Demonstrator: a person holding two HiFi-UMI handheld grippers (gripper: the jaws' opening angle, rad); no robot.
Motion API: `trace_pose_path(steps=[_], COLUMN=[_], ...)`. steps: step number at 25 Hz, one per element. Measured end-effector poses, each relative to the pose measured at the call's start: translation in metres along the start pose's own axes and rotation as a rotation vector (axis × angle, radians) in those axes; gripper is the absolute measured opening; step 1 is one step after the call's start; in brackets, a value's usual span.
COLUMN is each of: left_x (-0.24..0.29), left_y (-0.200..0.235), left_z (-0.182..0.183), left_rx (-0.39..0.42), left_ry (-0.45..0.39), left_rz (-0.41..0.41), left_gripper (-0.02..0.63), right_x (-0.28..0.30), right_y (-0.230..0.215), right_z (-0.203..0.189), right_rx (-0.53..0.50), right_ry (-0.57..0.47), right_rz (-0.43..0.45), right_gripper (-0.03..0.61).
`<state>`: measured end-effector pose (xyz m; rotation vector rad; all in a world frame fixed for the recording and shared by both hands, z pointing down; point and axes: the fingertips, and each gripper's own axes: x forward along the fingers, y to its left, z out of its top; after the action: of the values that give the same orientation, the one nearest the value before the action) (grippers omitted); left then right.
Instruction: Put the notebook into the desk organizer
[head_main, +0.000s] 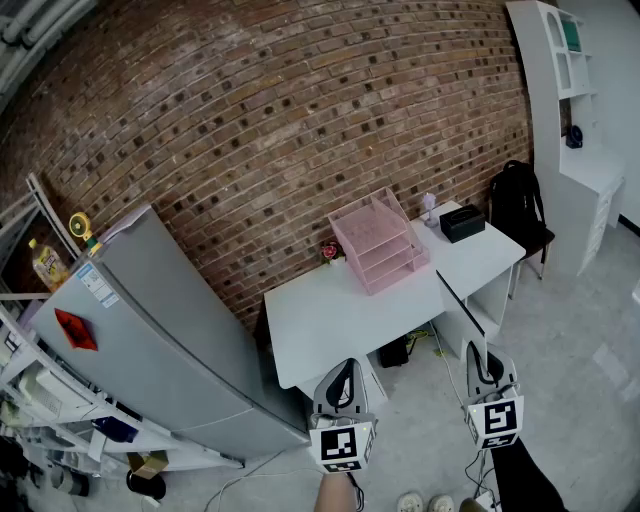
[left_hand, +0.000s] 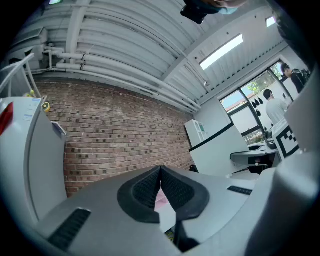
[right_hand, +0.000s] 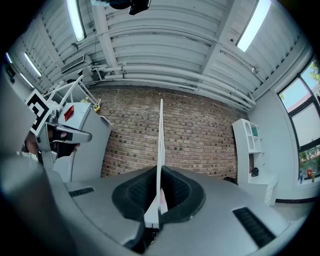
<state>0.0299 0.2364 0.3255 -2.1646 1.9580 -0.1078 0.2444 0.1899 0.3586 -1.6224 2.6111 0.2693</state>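
A pink tiered desk organizer (head_main: 380, 242) stands at the back of a white desk (head_main: 330, 325), against the brick wall. Both grippers hang low in the head view, in front of the desk and well short of it. My right gripper (head_main: 487, 352) is shut on a thin white notebook (right_hand: 161, 145), which rises edge-on from between its pads (right_hand: 175, 192). Beside it, my left gripper (head_main: 343, 366) is shut with its pads (left_hand: 147, 192) meeting and nothing held. A sliver of the pink organizer (left_hand: 161, 200) shows just below them.
A tall grey cabinet (head_main: 150, 330) stands left of the desk, with a wire rack (head_main: 40, 400) beside it. A black box (head_main: 461, 222) sits on a lower white side desk. A black backpack (head_main: 515, 200) rests on a chair, and a white shelf unit (head_main: 575, 120) stands at the right.
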Motion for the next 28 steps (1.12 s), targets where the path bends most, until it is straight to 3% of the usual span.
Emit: trace_pose_path(steps=[8,15,28], left_x=[-0.009,-0.003,0.062], left_y=[-0.015,-0.004,0.055], left_z=[-0.002,-0.001,-0.021], left_rx=[-0.001,-0.001,-0.014], left_ry=[0.003,-0.006,-0.01], left_rz=[0.008,0.024,0.028], left_gripper=[0.014,0.014,0.014], right_x=[-0.016,-0.009,0.074], right_y=[-0.012,-0.014,0.01], right_z=[-0.002,-0.002,-0.013], right_rx=[0.007,0.019,-0.003], right_ry=[-0.012,-0.022,-0.014], right_rz=[0.002,0.001,0.03], right_gripper=[0.028,0.028,0.028])
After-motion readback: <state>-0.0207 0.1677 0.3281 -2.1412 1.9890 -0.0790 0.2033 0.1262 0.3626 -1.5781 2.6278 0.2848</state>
